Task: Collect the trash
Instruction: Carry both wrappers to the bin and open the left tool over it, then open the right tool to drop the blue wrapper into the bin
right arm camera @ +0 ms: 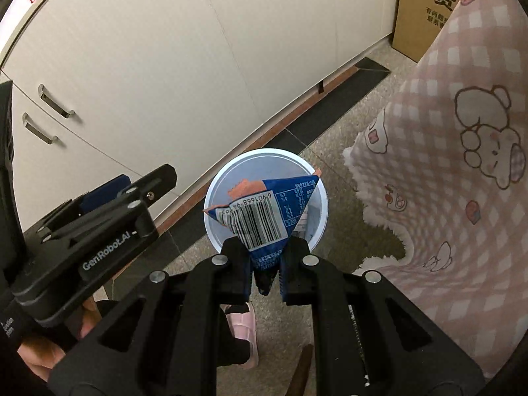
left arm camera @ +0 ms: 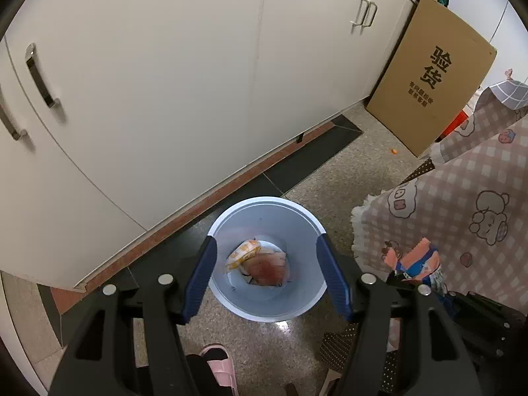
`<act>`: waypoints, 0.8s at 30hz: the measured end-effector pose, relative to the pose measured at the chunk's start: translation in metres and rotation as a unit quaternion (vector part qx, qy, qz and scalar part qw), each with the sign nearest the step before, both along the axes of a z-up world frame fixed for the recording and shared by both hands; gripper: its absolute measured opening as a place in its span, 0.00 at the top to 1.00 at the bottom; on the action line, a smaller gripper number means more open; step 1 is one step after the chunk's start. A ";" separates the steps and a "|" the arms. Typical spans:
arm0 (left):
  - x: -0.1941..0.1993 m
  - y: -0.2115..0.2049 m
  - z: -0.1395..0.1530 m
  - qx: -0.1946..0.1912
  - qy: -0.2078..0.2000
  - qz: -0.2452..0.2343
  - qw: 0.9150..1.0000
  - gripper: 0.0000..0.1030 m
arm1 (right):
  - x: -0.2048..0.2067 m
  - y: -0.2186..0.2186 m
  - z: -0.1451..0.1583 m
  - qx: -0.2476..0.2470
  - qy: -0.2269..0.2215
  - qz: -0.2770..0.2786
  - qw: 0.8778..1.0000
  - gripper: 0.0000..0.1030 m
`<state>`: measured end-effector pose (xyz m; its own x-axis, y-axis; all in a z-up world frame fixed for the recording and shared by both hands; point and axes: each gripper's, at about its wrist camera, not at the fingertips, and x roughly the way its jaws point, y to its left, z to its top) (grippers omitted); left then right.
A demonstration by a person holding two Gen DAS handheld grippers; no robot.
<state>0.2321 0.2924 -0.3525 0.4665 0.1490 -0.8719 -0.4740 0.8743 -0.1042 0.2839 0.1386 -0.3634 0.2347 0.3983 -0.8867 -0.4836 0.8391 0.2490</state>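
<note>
A light blue bin (left arm camera: 264,303) stands on the floor by the white cabinets. Inside it lie a yellow-and-white wrapper (left arm camera: 243,253) and a reddish crumpled wrapper (left arm camera: 267,269). My left gripper (left arm camera: 266,260) is open and empty, hovering above the bin. My right gripper (right arm camera: 265,270) is shut on a blue snack wrapper (right arm camera: 264,217) with a barcode, held above the bin (right arm camera: 214,194). That wrapper also shows at the right of the left wrist view (left arm camera: 419,260). The left gripper's side shows in the right wrist view (right arm camera: 99,227).
White cabinets (left arm camera: 165,82) with metal handles run behind the bin. A cardboard box (left arm camera: 432,76) leans at the far right. A pink checked tablecloth (left arm camera: 462,204) hangs at the right. A pink slipper (left arm camera: 221,363) is on the speckled floor below.
</note>
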 end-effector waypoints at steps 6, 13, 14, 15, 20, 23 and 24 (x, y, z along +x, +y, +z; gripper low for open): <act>-0.008 0.003 0.006 -0.004 -0.004 0.005 1.000 0.35 | -0.004 0.006 -0.003 0.000 0.001 0.004 1.000 0.87; -0.014 0.006 0.004 -0.008 0.001 0.009 1.000 0.34 | -0.006 0.011 -0.004 0.000 0.001 0.005 1.000 0.85; -0.015 0.008 0.003 -0.009 0.001 0.011 1.000 0.33 | -0.005 0.012 -0.004 0.000 0.002 0.005 1.000 0.85; -0.015 0.008 0.003 -0.009 0.003 0.013 1.000 0.33 | -0.005 0.014 -0.005 0.000 0.002 0.006 1.000 0.85; -0.020 0.017 0.000 -0.011 0.008 0.027 1.000 0.33 | -0.001 0.020 -0.010 0.001 0.000 0.014 1.000 0.85; -0.024 0.025 -0.002 -0.012 0.010 0.040 0.999 0.31 | 0.001 0.026 -0.011 0.000 -0.006 0.018 1.000 0.85; -0.025 0.027 -0.003 -0.013 0.011 0.044 0.999 0.31 | 0.002 0.027 -0.011 -0.002 -0.008 0.018 1.000 0.83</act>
<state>0.2068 0.3195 -0.3550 0.4323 0.1667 -0.8862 -0.5522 0.8259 -0.1140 0.2859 0.1658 -0.3746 0.2349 0.4032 -0.8844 -0.5178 0.8220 0.2372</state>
